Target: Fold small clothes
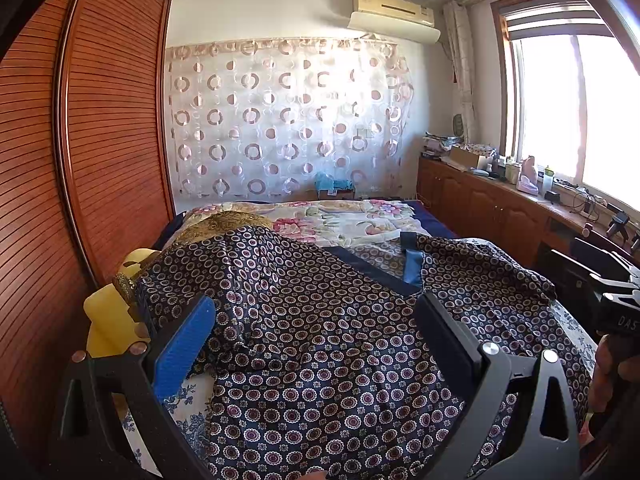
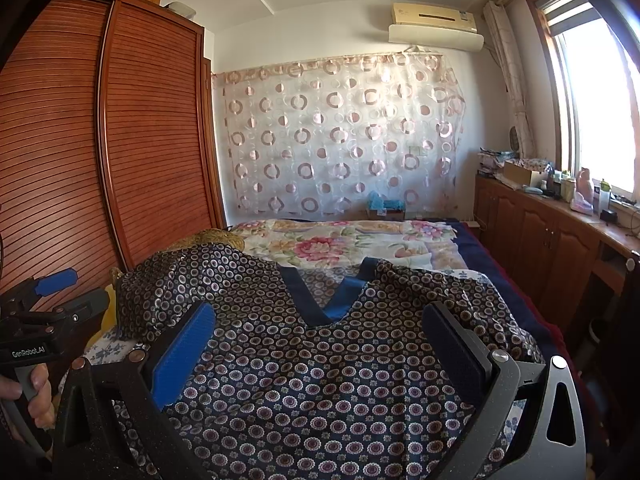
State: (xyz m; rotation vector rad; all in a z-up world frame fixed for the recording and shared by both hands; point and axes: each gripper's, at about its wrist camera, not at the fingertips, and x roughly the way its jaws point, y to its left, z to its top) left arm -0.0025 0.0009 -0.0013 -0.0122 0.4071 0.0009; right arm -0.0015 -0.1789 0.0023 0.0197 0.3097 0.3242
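A slatted wooden wardrobe [image 2: 120,128] lines the left wall, a sheer circle-patterned curtain [image 2: 340,136] hangs below an air conditioner [image 2: 436,24] — and a cluttered wooden cabinet [image 2: 536,228] runs under the bright window [image 1: 568,112] beside the floral bedspread [image 2: 340,242].

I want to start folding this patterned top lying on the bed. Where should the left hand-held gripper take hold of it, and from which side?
Probably the left sleeve. It lies spread outward beyond the body of the top, so its outer edge is free fabric. The open left hand-held gripper could come in from the wardrobe side, low, with one finger slipping under the edge.
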